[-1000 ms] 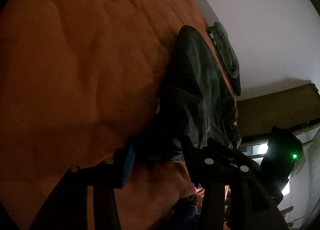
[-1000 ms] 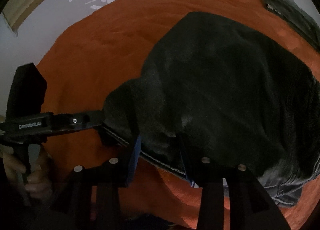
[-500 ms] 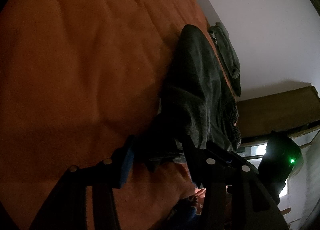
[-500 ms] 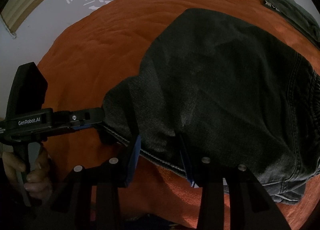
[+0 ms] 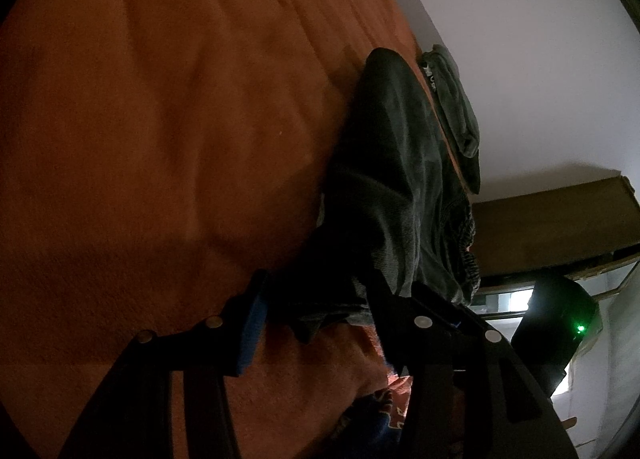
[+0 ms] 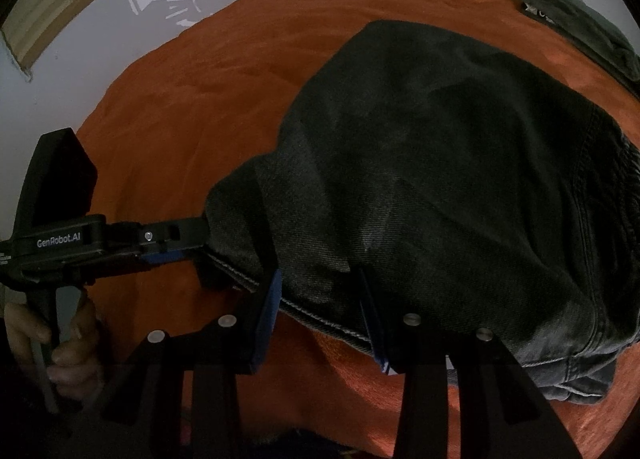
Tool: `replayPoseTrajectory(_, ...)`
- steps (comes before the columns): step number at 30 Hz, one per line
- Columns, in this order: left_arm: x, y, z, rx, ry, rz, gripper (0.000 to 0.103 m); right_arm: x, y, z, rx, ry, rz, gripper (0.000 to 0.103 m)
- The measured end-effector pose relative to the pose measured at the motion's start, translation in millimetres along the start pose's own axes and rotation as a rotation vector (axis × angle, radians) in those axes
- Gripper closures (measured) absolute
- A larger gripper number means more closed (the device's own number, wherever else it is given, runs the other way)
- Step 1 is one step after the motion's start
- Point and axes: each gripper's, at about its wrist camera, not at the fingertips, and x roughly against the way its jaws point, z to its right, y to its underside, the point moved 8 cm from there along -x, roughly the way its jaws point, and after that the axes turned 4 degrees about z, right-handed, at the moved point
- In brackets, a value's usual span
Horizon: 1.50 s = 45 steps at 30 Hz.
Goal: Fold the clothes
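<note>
Jeans [image 6: 440, 187] — dark denim, doubled over into a thick, rounded pad — lie on the orange bedspread [image 6: 224, 99] of a bed, their stitched near edge toward the person and the seamed, bunched part trailing off to the right. Going from the left in the right wrist view: a hand [image 6: 60, 343] grips the handle of the left gripper [image 6: 200, 259], which reaches in sideways so that its fingers bracket the left corner of that hem; the left wrist view shows the corner lying between them with a gap beside the blue pad, so they look slack around the cloth rather than pinching it, though the dim light leaves contact on the far finger unsure. Next along the hem comes the right gripper [image 6: 320, 315], pointing steeply down, its blue-lined fingers standing either side of the hem's middle; the cloth runs between them, but whether the pads are pressing it cannot be told from these views. The two tools sit side by side on the same edge, probably because the fold has been laid down and the edge is being squared or let go. Farther right and back, near the white wall [image 5: 520, 39], a second greyish-green garment [image 6: 580, 23] lies folded by itself at the bedspread's edge, apart from the jeans — it reads as a finished piece set aside.
</note>
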Motion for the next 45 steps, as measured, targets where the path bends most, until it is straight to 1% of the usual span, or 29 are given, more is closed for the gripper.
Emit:
replayPoseTrajectory(14, -3, 4, -1, 0.013, 0.003, -0.013, 0.051, -2, -1, -1, -0.004, 0.003, -0.009, 0.064)
replayPoseTrajectory(26, -5, 1, -3, 0.028, 0.011, -0.02, 0.051, 0, -2, 1, -0.002, 0.002, -0.017, 0.064)
replayPoseTrajectory(29, -2, 0, -7, 0.063, 0.023, -0.003, 0.051, 2, -4, 1, -0.016, -0.001, -0.021, 0.064)
replayPoseTrajectory(32, 12, -6, -15, 0.098, 0.012, 0.046, 0.051, 8, -14, 0, -0.024, -0.029, -0.047, 0.064)
replayPoseTrajectory(34, 32, -15, -22, 0.12, -0.019, 0.14, 0.051, 15, -26, 0, -0.026, -0.038, -0.056, 0.064)
replayPoseTrajectory(36, 48, -27, -28, 0.156, -0.007, 0.207, 0.051, 21, -44, 0, -0.015, -0.019, -0.051, 0.064)
replayPoseTrajectory(37, 51, -31, -31, 0.171, 0.005, 0.218, 0.051, 23, -54, 0, -0.007, -0.009, -0.053, 0.064)
replayPoseTrajectory(38, 50, -34, -34, 0.188, 0.02, 0.209, 0.051, 21, -64, -3, -0.001, -0.004, -0.057, 0.064)
replayPoseTrajectory(40, 45, -34, -36, 0.208, 0.047, 0.191, 0.051, 7, -74, -8, 0.001, -0.005, -0.096, 0.064)
replayPoseTrajectory(41, 39, -31, -34, 0.208, 0.07, 0.166, 0.051, -1, -77, -11, 0.002, -0.006, -0.118, 0.065)
replayPoseTrajectory(42, 32, -27, -29, 0.205, 0.095, 0.136, 0.051, -9, -81, -14, 0.002, -0.006, -0.14, 0.067)
replayPoseTrajectory(43, 26, -24, -25, 0.201, 0.119, 0.105, 0.051, -17, -85, -17, 0.003, -0.007, -0.162, 0.076)
replayPoseTrajectory(45, 8, -8, -10, 0.152, 0.151, 0.012, 0.051, -30, -90, -22, 0.009, -0.006, -0.201, 0.082)
